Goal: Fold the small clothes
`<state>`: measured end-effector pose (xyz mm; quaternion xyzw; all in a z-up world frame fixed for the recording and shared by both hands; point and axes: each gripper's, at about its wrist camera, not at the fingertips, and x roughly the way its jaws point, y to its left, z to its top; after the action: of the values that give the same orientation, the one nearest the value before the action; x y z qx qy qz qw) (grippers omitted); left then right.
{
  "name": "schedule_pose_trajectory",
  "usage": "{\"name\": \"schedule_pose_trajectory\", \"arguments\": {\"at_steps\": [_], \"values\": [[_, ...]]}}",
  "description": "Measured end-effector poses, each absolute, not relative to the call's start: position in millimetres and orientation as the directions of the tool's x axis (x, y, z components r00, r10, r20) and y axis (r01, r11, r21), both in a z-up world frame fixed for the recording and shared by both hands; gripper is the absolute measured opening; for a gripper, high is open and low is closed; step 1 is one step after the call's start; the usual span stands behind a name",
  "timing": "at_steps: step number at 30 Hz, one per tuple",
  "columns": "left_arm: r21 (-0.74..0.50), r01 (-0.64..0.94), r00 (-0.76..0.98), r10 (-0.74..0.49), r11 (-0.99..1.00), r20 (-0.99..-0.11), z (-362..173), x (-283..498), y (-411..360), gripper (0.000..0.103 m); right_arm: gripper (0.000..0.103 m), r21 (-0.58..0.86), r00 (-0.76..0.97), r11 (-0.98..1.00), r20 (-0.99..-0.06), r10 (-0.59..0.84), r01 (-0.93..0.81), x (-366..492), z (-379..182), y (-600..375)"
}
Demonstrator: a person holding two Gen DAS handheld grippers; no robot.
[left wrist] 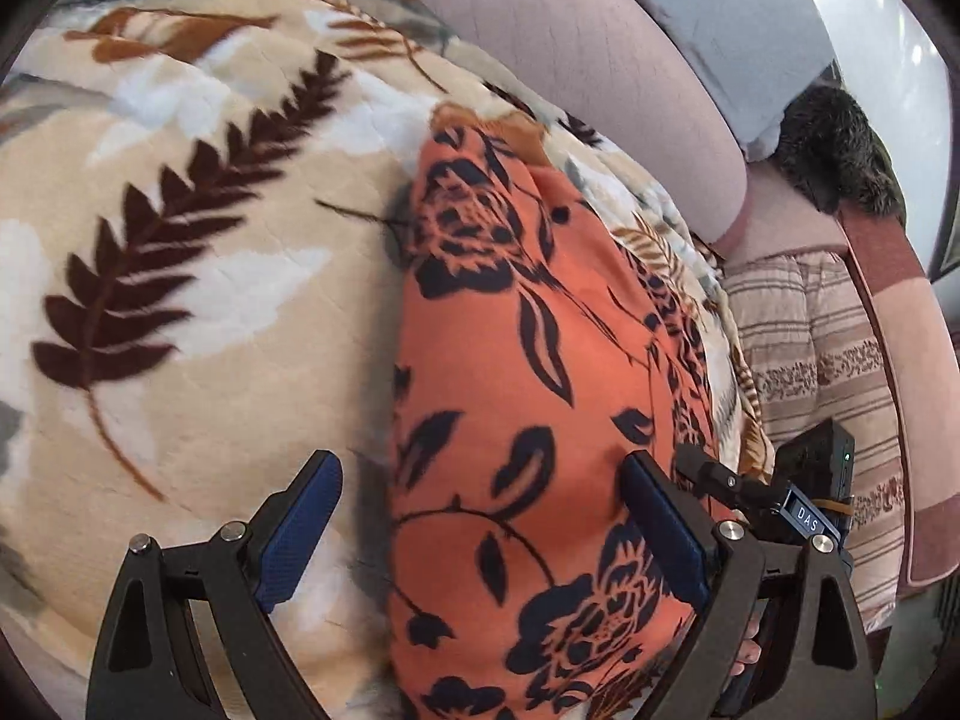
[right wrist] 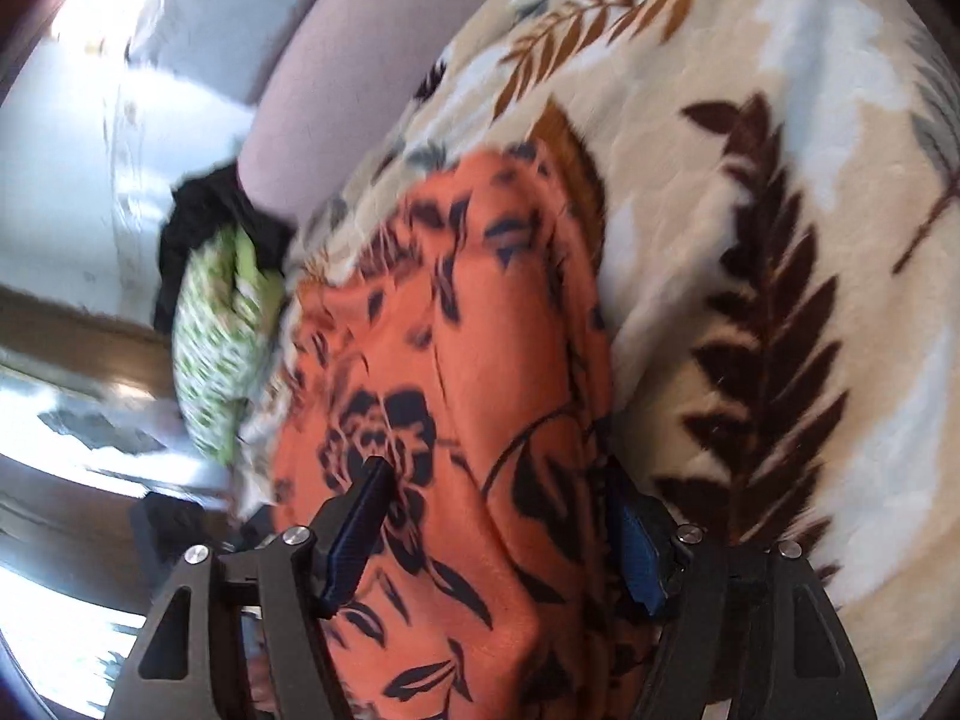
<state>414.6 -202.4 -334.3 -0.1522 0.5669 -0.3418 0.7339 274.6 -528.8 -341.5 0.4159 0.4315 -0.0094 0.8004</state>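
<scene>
An orange cloth (left wrist: 528, 396) printed with dark navy roses and leaves lies on a cream fleece blanket (left wrist: 198, 312) patterned with brown fern fronds. In the left wrist view the cloth runs as a long, narrow folded shape from the near edge of the blanket away toward a mauve cushion (left wrist: 606, 78) at the far side; its right edge sits close to the blanket's right edge, where thinner layers of the same print show underneath.

The left gripper (left wrist: 480, 528) has its jaws spread wide. The left blue pad (left wrist: 300, 528) is over bare blanket just beside the cloth's left edge, and the right pad (left wrist: 663, 534) is at the cloth's right edge — the cloth passes between them, but nothing is pinched.

The right gripper (right wrist: 504, 534) is also wide open over the same orange cloth (right wrist: 444, 360). Its left pad (right wrist: 360, 534) rests over the printed rose, while the right pad (right wrist: 636, 546) sits at the cloth's edge next to the blanket (right wrist: 750, 228); whether either pad touches the fabric cannot be told, as this view is blurred.

Beyond the blanket's right edge, the left view shows a striped beige quilt (left wrist: 810, 360) and a dark furry item (left wrist: 840, 150) beside a pale pillow (left wrist: 744, 18). The right view shows a green-and-white patterned cloth (right wrist: 222, 330) bunched against a black garment (right wrist: 204, 222) — both off the blanket's far corner.
</scene>
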Motion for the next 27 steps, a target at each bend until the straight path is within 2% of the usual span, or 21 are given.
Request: {"name": "schedule_pose_trajectory", "arguments": {"at_steps": [3,6,8,11,14,15,18,22,27], "values": [[-0.602,0.369,0.097,-0.674,0.708,-0.733,-335,402,-222,0.094,0.075,0.670,0.634,0.655,-0.683,0.362,0.348,276,-341,-519],[-0.517,0.411,0.144,-0.613,0.751,-0.777,-331,392,-236,0.092,0.065,0.618,0.628,0.708,-0.710,0.318,0.341,277,-336,-506],[-0.512,0.399,0.162,-0.608,0.761,-0.777,-328,390,-237,0.087,0.053,0.581,0.633,0.741,-0.722,0.279,0.336,275,-329,-497],[-0.509,0.384,0.186,-0.605,0.770,-0.774,-322,389,-233,0.074,0.039,0.501,0.647,0.805,-0.735,0.202,0.318,274,-312,-485],[-0.490,0.397,0.217,-0.598,0.776,-0.771,-311,383,-231,0.060,0.033,0.447,0.669,0.840,-0.729,0.144,0.307,271,-296,-472],[-0.485,0.406,0.224,-0.599,0.775,-0.769,-307,382,-227,0.055,0.033,0.438,0.677,0.846,-0.724,0.132,0.303,270,-292,-469],[-0.485,0.425,0.239,-0.611,0.764,-0.754,-291,372,-220,0.051,0.030,0.427,0.715,0.865,-0.689,0.122,0.264,259,-274,-460],[-0.484,0.436,0.282,-0.626,0.758,-0.727,-264,358,-203,0.051,0.030,0.399,0.765,0.891,-0.636,0.100,0.216,247,-248,-439],[-0.434,0.436,0.359,-0.595,0.788,-0.719,-237,340,-171,0.051,0.030,0.462,0.799,0.873,-0.578,0.166,0.154,236,-232,-420]]}}
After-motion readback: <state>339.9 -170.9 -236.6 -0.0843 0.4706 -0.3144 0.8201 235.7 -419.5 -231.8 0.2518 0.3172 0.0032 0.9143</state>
